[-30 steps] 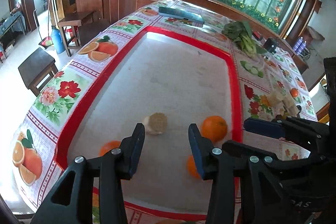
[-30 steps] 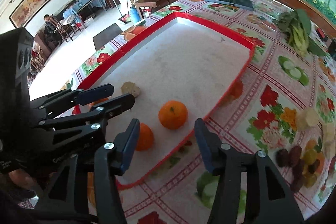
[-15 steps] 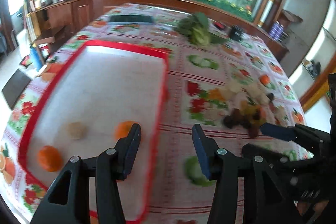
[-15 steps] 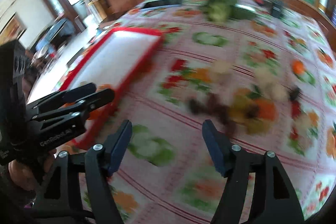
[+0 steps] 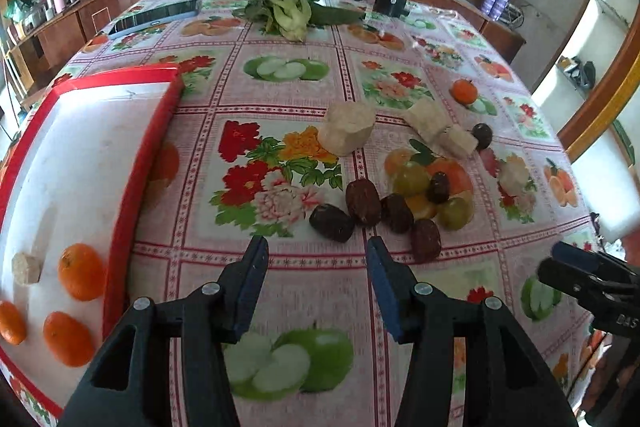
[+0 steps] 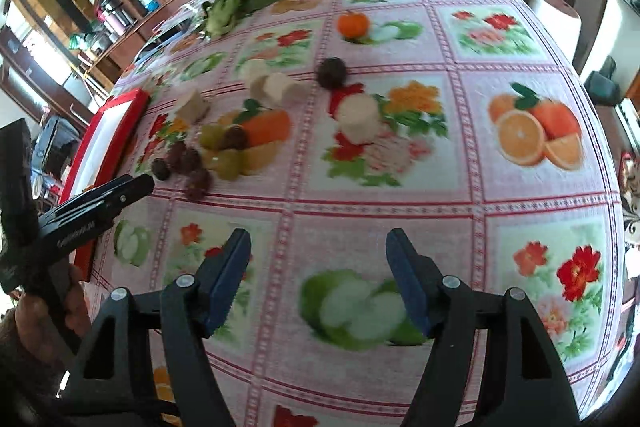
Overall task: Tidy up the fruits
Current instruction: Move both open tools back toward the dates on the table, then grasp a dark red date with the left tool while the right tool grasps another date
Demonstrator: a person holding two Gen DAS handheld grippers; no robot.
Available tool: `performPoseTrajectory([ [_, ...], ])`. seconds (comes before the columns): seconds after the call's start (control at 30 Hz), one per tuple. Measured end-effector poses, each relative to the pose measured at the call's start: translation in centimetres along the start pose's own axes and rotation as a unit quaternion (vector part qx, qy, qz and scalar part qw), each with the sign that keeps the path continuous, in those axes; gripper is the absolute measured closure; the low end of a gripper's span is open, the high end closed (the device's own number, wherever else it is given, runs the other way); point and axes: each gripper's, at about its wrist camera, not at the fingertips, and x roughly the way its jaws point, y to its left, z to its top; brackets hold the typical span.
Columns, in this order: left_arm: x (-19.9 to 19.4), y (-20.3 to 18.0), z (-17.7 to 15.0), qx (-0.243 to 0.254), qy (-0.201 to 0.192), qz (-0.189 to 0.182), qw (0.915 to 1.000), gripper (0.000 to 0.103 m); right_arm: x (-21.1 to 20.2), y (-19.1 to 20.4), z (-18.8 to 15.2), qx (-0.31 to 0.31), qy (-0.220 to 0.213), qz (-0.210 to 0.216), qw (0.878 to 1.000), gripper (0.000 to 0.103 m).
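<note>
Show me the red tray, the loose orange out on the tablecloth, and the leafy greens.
red tray (image 5: 136, 163), left wrist view, on its right rim.
loose orange (image 5: 464, 91), left wrist view, middle of the fruit.
leafy greens (image 5: 288, 7), left wrist view, middle of the bunch.

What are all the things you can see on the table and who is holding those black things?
tray: one, red rim, white inside, table's left part.
oranges in the tray: three, orange, near corner.
beige chunk in the tray: one, beside the oranges.
loose orange: one, far right on the cloth.
dates: about six, dark brown, clustered mid-table.
round dark fruit: one, by the far chunks.
green fruits: about three, yellow-green, among the dates.
beige chunks on the cloth: about four, behind the dates.
leafy greens: one bunch, far edge.
phone: one, dark, far left.
black box: one, far edge.
tablecloth: one, pink, fruit and flower prints.
left gripper: black, blue pads, open.
right gripper: same, open.
hand: holds the left gripper.
</note>
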Motion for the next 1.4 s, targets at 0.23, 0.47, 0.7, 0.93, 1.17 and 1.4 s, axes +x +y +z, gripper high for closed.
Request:
performPoseTrajectory([
  [0.23, 1.7, -0.1, 0.8, -0.003, 0.003, 0.019, 0.9998, 0.053, 0.3, -0.7, -0.4, 0.006, 0.005, 0.016, 1.000, 0.032],
  [0.47, 1.6, -0.1, 0.5, -0.005, -0.009, -0.012, 0.9999, 0.077, 0.9, 0.3, 0.2, -0.009, 0.001, 0.022, 1.000, 0.032],
  [0.7, 0.4, 0.8, -0.8, -0.016, -0.004, -0.030, 0.9994, 0.077, 2.3, 4.0, 1.3, -0.051, -0.002, 0.049, 0.997, 0.032],
  [0.93, -1.2, 1.8, -2.4, -0.010, -0.006, -0.043, 0.9990, 0.077, 4.8, 9.6, 1.3, -0.112, 0.014, 0.078, 0.991, 0.032],
  [1.17, -1.7, 2.9, -3.4, -0.015, -0.001, -0.066, 0.9977, 0.077, 6.8, 11.7, 2.3, -0.129, 0.020, 0.040, 0.991, 0.056],
  [1.4, -1.5, 3.5, -3.6, -0.016, 0.000, -0.082, 0.9965, 0.077, 6.7, 12.1, 2.3, -0.141, 0.027, 0.012, 0.990, 0.081],
])
